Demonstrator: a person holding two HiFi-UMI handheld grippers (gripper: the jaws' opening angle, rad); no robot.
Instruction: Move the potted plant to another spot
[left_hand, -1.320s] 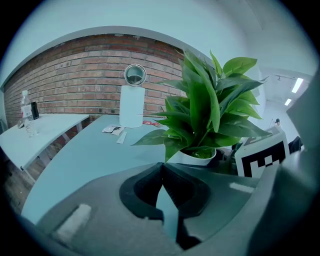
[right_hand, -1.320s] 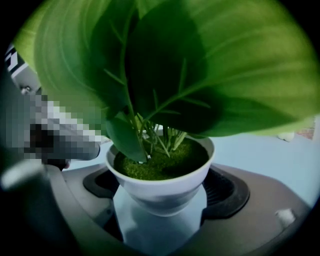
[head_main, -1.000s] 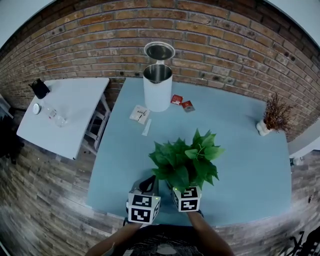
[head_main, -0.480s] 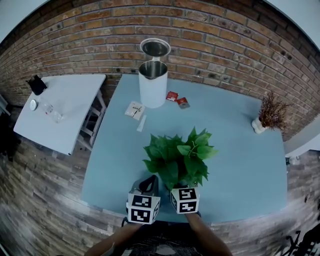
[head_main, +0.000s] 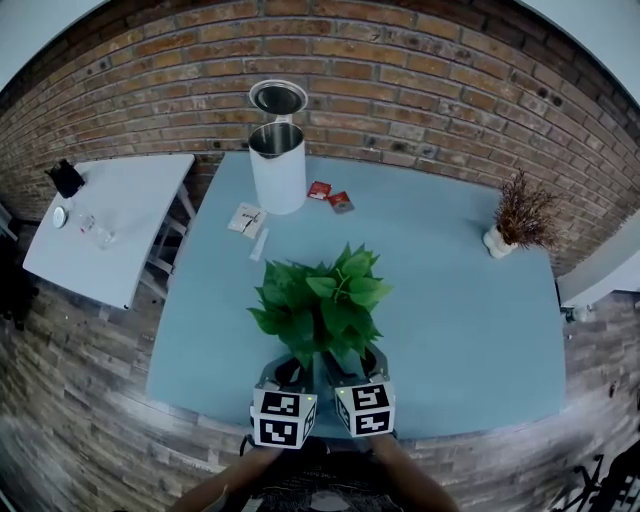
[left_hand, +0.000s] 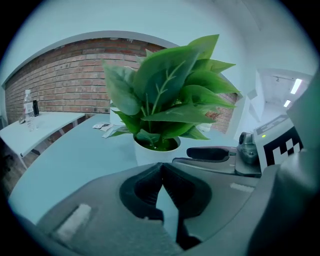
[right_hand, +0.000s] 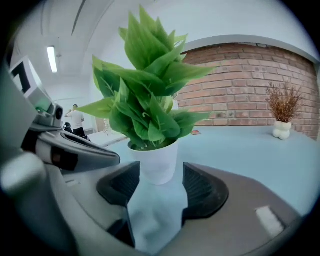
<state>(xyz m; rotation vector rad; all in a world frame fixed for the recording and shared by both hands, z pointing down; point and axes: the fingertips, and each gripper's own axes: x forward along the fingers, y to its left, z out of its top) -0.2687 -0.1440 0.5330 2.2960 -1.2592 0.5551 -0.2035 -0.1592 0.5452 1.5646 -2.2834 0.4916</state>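
Nearest, at the table's front edge: left gripper (left_hand: 159, 169), jaws together with nothing between them, idle beside the plant. Next to it, right gripper (right_hand: 161, 170), jaws apart and just now closing. The white pot (right_hand: 157, 159) stands in their mouth, one pad close against its wall and a sliver of gap showing at the other, so no firm hold can be claimed yet. Potted plant (head_main: 320, 303): upright on the blue table (head_main: 460, 300), near the front edge, broad green leaves spreading above both grippers. Handling note, offered as a judgement: the step in hand is taking hold of the pot. Centre it between the pads, low on the wall beneath the leaves, and close until both pads bear evenly. Then lift straight and keep it upright, since the foliage looks top-heavy and the smooth tapered wall may slip. Farther back: paper slips (head_main: 250, 222), two red packets (head_main: 330, 196), a white bin (head_main: 277, 165) with its lid raised. Far right: a dried sprig in a small vase (head_main: 512, 222). Beyond: a white side table (head_main: 105, 215) and the brick wall (head_main: 420, 75).
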